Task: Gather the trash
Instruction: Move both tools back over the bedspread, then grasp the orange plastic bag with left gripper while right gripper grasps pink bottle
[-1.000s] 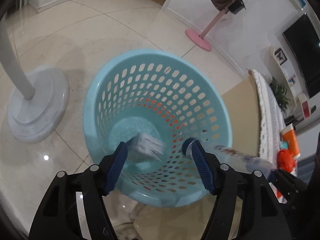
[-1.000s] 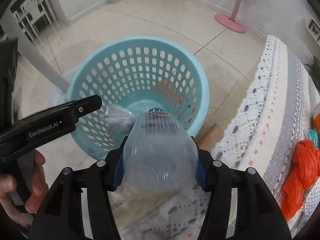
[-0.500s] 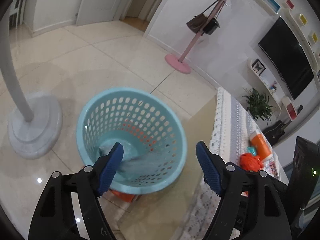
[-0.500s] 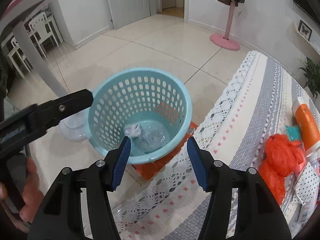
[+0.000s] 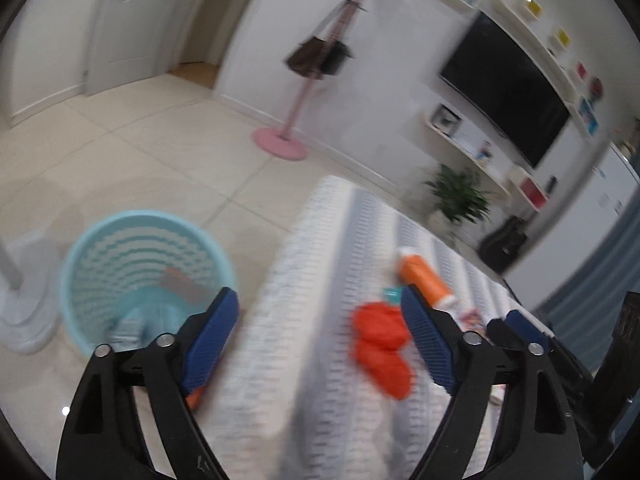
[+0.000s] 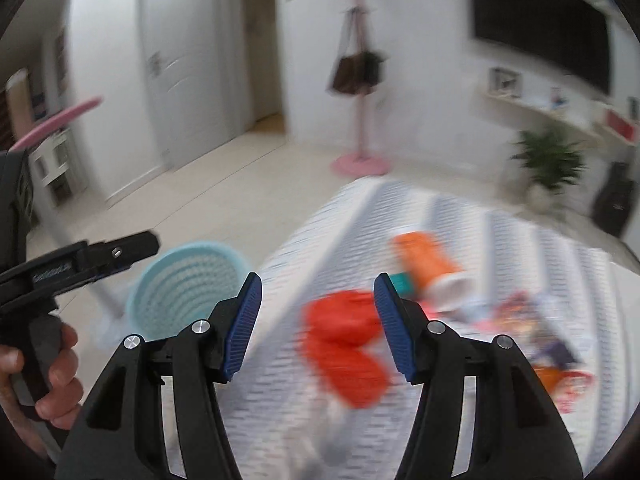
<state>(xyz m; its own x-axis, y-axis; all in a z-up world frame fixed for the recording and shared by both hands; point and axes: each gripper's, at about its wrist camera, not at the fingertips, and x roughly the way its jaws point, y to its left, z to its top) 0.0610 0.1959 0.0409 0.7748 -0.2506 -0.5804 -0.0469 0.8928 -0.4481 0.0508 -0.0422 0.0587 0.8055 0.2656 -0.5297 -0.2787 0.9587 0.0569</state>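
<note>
Orange crumpled bag (image 6: pixel 344 344), 1 pc, soft and lumpy, lies on the knit striped cloth (image 5: pixel 320 264) beside 1 orange bottle (image 6: pixel 428 264) w/ white cap. Left gripper (image 5: pixel 320 340) has just been opening, nothing between its ribbed blue pads; right gripper (image 6: pixel 318 328) also spread and empty. One round teal plastic basket (image 5: pixel 148 280), perforated walls, sits on the tile floor; blurred trash inside.
</note>
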